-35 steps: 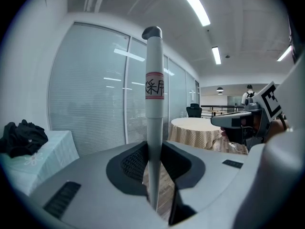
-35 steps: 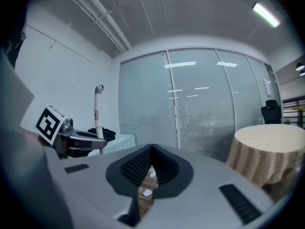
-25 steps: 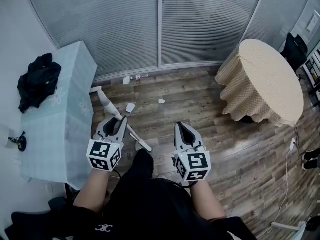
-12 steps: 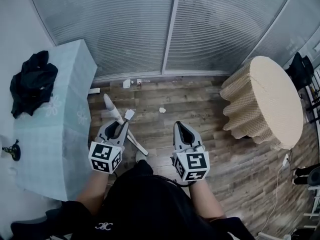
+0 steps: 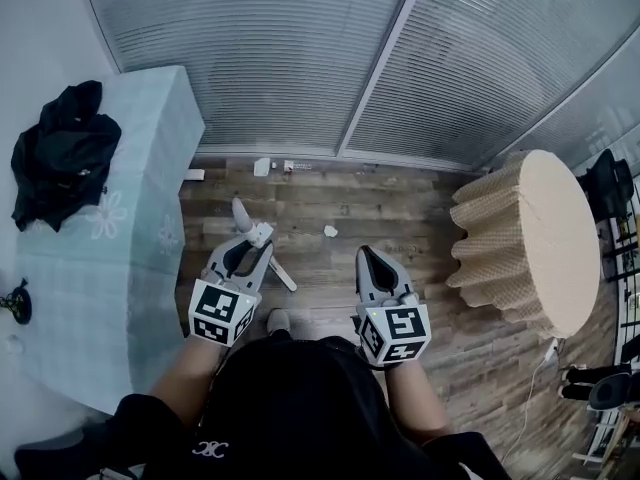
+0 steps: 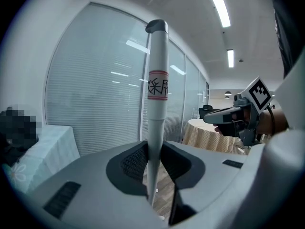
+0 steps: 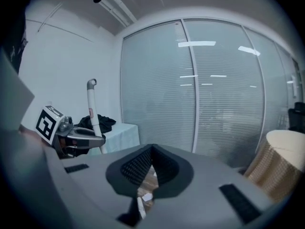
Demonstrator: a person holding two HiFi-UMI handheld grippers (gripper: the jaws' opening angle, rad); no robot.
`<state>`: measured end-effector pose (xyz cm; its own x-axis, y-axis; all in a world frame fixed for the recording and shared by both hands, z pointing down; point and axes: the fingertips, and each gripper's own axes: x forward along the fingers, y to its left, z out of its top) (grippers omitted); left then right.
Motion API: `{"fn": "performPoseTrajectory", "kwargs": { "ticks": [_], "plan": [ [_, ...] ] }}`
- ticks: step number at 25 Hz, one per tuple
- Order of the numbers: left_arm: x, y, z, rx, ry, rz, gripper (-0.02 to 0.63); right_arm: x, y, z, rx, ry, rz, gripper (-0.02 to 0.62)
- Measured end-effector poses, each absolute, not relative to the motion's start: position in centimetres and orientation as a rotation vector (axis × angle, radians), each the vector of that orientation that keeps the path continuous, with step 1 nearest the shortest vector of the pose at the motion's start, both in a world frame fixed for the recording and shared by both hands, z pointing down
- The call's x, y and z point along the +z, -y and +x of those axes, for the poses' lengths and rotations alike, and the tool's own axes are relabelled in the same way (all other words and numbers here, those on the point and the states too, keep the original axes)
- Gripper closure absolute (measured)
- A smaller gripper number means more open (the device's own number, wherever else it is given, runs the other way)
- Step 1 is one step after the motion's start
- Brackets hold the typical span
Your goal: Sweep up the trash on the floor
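My left gripper is shut on a white broom handle that slants down to the wood floor. In the left gripper view the handle stands upright between the jaws, with a red-edged label near its top. My right gripper hangs beside it with its jaws together on nothing. Trash lies ahead: a white scrap mid-floor and two small pieces by the window wall. Another scrap shows on the floor below the right jaws.
A table with a pale blue cloth stands at the left with a black garment on it. A round table with a beige cloth stands at the right. A glass wall with blinds closes the far side.
The head view has swung, so the window wall and both tables sit differently in frame. Both grippers keep their pose; the left still holds the handle, its tip nearer the closest scrap.
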<state>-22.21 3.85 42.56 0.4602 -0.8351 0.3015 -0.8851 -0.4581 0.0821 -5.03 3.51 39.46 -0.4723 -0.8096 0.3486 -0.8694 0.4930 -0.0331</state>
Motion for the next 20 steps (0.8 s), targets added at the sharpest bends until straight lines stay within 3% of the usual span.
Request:
{"fn": "performPoseTrajectory", "kwargs": {
  "ticks": [20],
  "plan": [
    [49.3,4.2,-31.7,0.566,1.686,2.278,0.522,45.7,1.0,-3.5,0.369,2.440,1.182,0.581]
  ]
}}
